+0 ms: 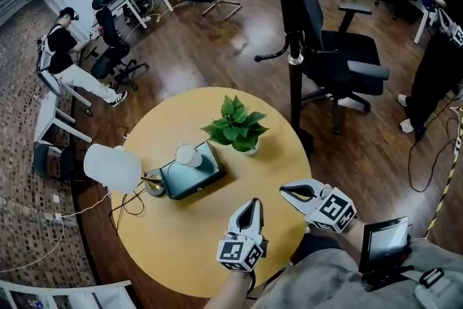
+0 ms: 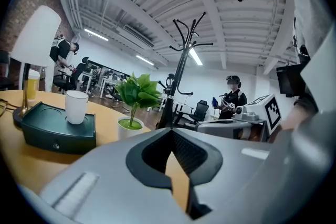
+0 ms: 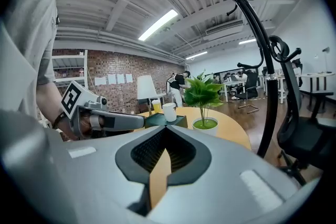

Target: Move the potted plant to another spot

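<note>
The potted plant (image 1: 237, 128) is standing upright on the round yellow table (image 1: 181, 235), near its far edge and a little toward the right side, with bare table top around its white pot. Just beside it, nearer the middle of the table, a dark green box (image 1: 194, 176) is lying flat, and a white cup (image 1: 188, 155) is sitting on top of it. A lamp (image 1: 112, 168) with a white shade is standing at the left edge.

The left gripper (image 1: 254, 204) and the right gripper (image 1: 285, 191) are both hovering over the near edge of the table, side by side and well apart from the plant. Each one is pointing toward the plant, so its green leaves are showing in both gripper views.

The jaws of the left gripper are resting fully together, tip against tip, and are holding nothing. The jaws of the right gripper are doing the same (only the yellow table top is showing through the gap behind the tips).
</note>
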### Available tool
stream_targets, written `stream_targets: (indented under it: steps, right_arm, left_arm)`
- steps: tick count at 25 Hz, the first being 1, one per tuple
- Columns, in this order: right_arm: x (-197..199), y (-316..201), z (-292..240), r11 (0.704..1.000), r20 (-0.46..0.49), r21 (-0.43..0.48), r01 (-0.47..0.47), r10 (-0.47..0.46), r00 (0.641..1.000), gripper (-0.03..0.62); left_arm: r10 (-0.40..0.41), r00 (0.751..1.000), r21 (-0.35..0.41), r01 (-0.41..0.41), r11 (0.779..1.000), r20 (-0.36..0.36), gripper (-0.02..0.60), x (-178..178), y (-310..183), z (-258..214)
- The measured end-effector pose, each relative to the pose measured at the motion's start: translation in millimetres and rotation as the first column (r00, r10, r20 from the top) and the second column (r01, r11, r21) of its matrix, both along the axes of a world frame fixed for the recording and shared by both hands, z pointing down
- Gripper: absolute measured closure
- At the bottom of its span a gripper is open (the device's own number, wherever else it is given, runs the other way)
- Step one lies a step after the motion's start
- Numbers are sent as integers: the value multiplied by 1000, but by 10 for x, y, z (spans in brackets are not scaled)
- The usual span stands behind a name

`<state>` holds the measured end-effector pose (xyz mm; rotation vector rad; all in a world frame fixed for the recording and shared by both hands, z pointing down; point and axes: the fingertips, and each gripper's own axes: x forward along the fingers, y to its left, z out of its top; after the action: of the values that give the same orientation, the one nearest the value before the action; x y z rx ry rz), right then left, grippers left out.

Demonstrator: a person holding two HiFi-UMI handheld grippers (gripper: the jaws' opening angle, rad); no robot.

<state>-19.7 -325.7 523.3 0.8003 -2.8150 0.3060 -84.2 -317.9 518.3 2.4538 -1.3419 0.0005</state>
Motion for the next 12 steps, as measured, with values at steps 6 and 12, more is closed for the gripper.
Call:
stream_targets:
  steps: [6,12]
  right_arm:
    - [63,-407,238,998,-18,-52,36,-37,999,592]
    - [-44,-785,634,991,-38,-109,76,-81,996,592]
  left_arm:
    - [-29,999,-64,31,997,37,581,64,-397,271]
    - [-52,997,-138,60,989,63,581,1,-811,714]
